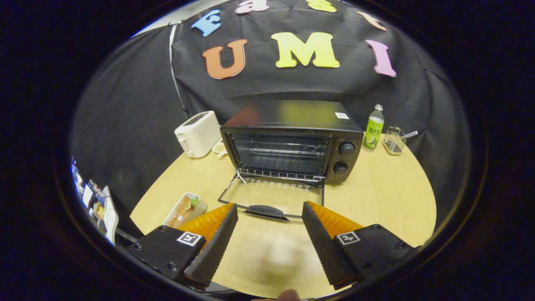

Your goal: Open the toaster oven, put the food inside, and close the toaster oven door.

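Note:
A black toaster oven [292,138] stands at the middle of the round wooden table [376,200]. Its glass door [273,198] lies folded down flat toward me, and the door handle [265,210] sits just ahead of my fingers. The wire rack [284,152] inside is bare. The food, a sandwich on a small white tray [184,209], rests on the table to the left of the door, just beyond my left finger. My gripper [269,213] is open above the table, with nothing between its fingers.
A white toaster [197,133] stands left of the oven, with a small item [219,147] beside it. A green drink bottle [373,127] and a wire holder [394,141] stand to the oven's right. Magazines [98,207] lie off the table's left edge.

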